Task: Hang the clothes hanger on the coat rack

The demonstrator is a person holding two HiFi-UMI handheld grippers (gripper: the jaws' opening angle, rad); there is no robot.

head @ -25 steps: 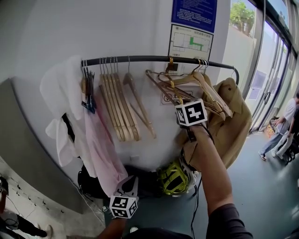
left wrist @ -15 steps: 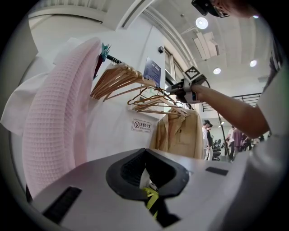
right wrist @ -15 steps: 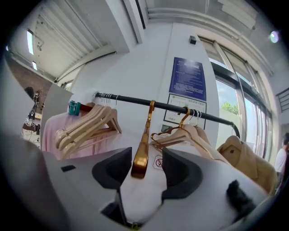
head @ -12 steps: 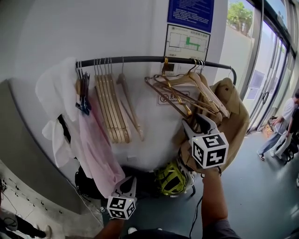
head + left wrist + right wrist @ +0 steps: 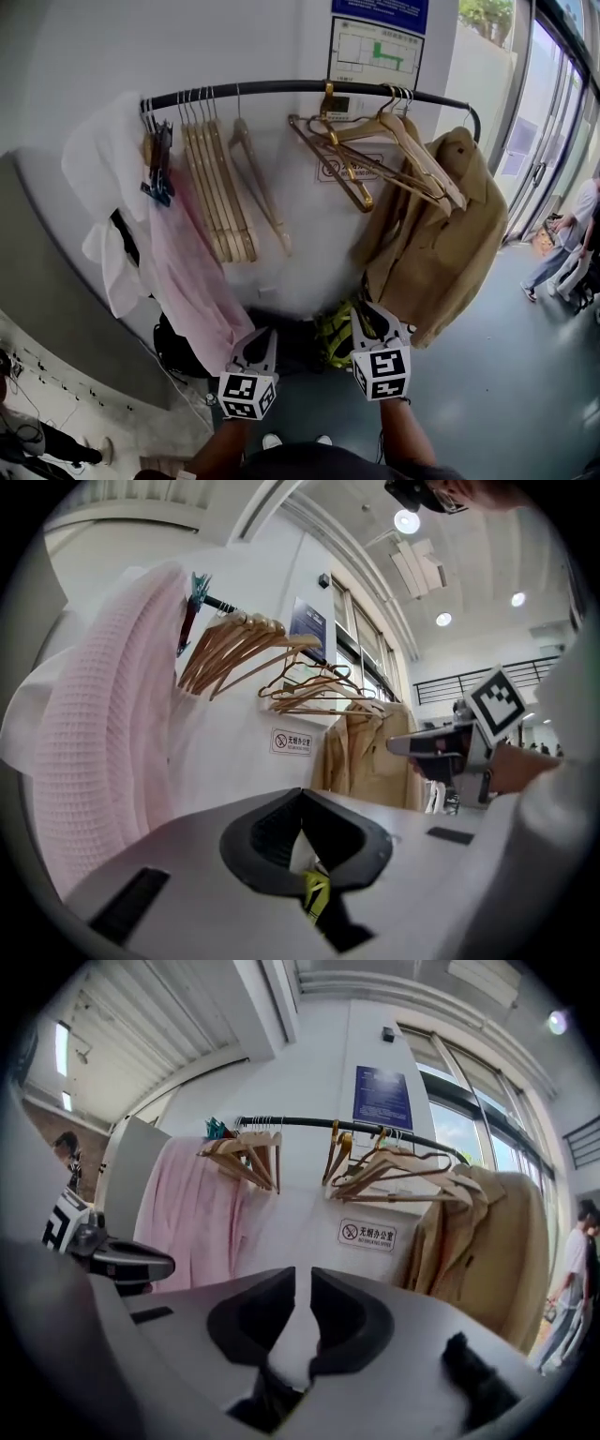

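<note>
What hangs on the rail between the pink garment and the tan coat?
Only empty hangers: a packed wooden row, then a loose cluster. Head view.

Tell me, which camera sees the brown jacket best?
The head view. The tan jacket hangs there nearly whole, from shoulders to hem. The left gripper view shows it small and far off, and only its upper part. The right gripper view shows it larger at the right, but its bottom is cut off.

Office lobby: wall notices (image 5: 377, 49), glass doors (image 5: 555, 122)

Black coat rack (image 5: 281, 87), pink waffle cloth (image 5: 103, 714), tan jacket (image 5: 436, 234)
</note>
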